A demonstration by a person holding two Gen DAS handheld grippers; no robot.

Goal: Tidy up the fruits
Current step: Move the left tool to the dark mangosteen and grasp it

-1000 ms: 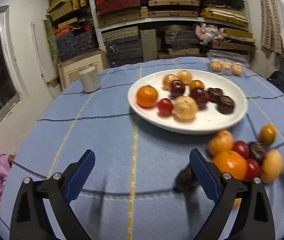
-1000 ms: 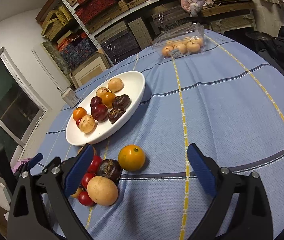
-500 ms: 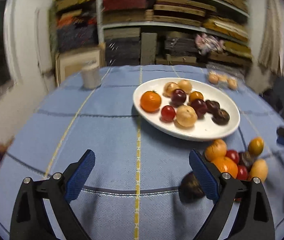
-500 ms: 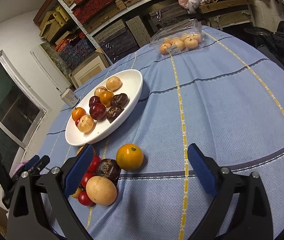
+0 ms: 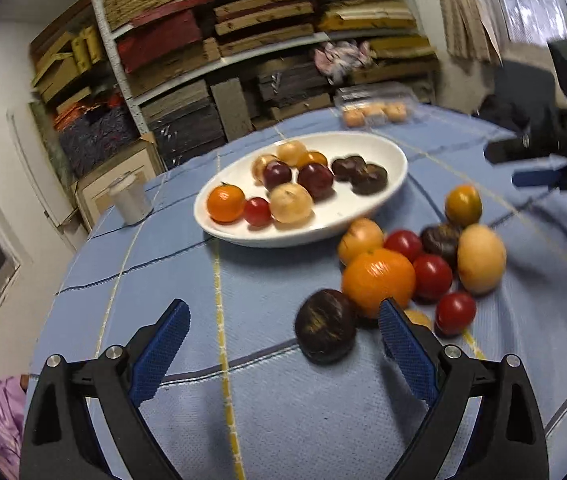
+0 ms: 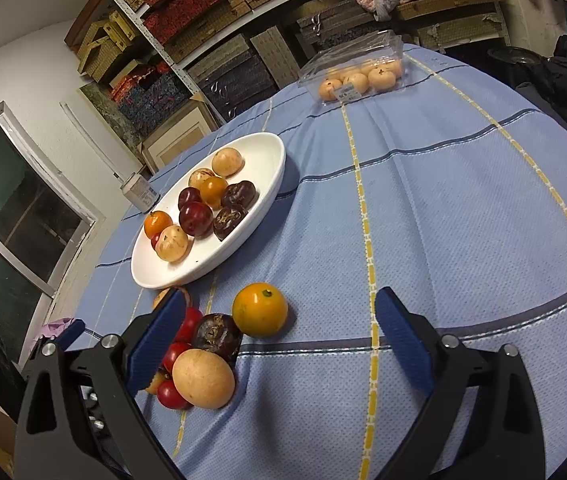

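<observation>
9 mixed fruits heaped on white plate

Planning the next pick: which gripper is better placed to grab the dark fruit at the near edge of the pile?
Left. The dark fruit sits between the open left gripper fingers; the right gripper frames bare cloth.

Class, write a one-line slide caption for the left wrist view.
Open left gripper nears a dark fruit beside loose fruit, white plate behind.
</observation>
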